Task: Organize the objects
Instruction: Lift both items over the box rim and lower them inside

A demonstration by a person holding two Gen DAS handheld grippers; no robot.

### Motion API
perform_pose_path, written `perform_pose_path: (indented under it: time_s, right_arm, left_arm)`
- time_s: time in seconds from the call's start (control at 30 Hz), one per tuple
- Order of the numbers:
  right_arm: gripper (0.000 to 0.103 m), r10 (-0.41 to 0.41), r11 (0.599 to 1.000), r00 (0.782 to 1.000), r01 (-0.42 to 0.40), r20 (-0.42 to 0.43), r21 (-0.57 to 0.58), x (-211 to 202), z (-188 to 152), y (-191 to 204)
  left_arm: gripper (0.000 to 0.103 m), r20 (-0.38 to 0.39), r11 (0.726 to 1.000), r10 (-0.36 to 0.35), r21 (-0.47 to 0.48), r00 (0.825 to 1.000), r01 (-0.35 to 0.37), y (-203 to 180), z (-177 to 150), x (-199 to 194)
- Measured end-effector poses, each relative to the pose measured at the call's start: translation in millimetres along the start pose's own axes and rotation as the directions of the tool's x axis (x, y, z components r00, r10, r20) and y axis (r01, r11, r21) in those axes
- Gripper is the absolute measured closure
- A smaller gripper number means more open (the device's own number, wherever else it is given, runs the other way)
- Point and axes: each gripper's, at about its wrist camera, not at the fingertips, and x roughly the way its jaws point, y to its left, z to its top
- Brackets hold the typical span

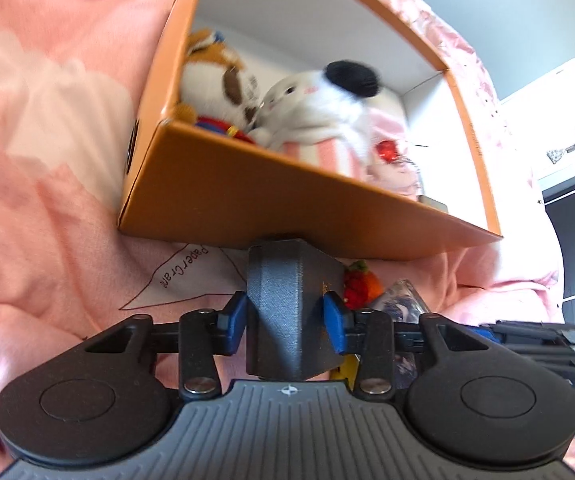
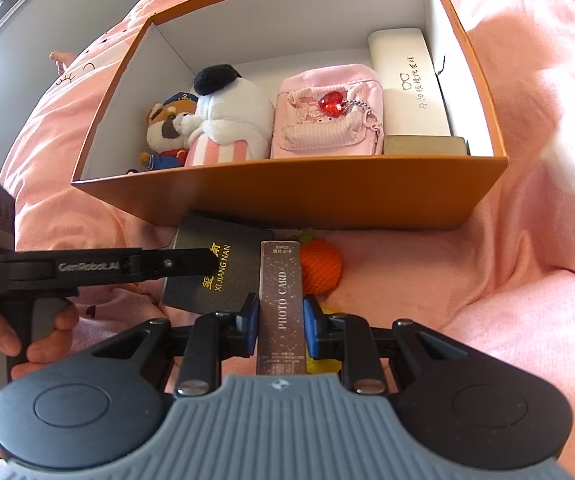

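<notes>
Both grippers loaded, orange box (image 2: 287, 192) just ahead on the bed.

Left gripper (image 1: 287, 320) clamped on dark booklet (image 1: 283, 304); right gripper (image 2: 279, 324) clamped on photo card pack (image 2: 281, 300), upright between pads. Orange knit toy (image 2: 321, 266) just beyond right gripper. Inside box: plush toys (image 2: 223, 120), pink pouch (image 2: 327, 120), white case (image 2: 407, 80).

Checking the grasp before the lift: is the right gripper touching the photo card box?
Touching: the right wrist view shows the right gripper with both blue pads pressed against the photo card box.
</notes>
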Motion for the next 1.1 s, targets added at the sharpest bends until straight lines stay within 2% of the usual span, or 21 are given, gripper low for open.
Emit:
perform_pose_path:
  time_s: [0.2,0.5,0.77,0.9,1.1]
  right_arm:
    - [0.079,-0.006,1.000,0.999,0.007,0.041,-0.019,-14.7,-2.5,5.0]
    - [0.079,0.052,0.999,0.988,-0.050,0.148,-0.020,-62.7,-1.6,12.0]
    - [0.079,0.086,0.996,0.953,-0.081,0.290,-0.029,-98.8,15.1,15.4]
    - [0.079,0.082,0.997,0.936,-0.075,0.342,-0.033,-105.3,34.7,15.9]
    - [0.079,0.044,0.999,0.913,-0.050,0.406,0.004,-97.9,65.2,11.1]
  left_arm:
    - [0.060,0.084,0.993,0.011,0.114,0.996,-0.021,-23.6,-10.8,-33.3]
    - [0.060,0.168,0.985,-0.033,0.170,0.985,0.004,-47.8,-6.7,-77.4]
    - [0.060,0.271,0.979,-0.075,0.205,0.960,0.019,-66.6,16.3,-105.7]
    - [0.060,0.325,0.978,-0.066,0.209,0.943,-0.003,-71.6,36.7,-106.3]
    - [0.060,0.350,0.979,-0.029,0.198,0.936,-0.044,-73.1,70.3,-91.5]
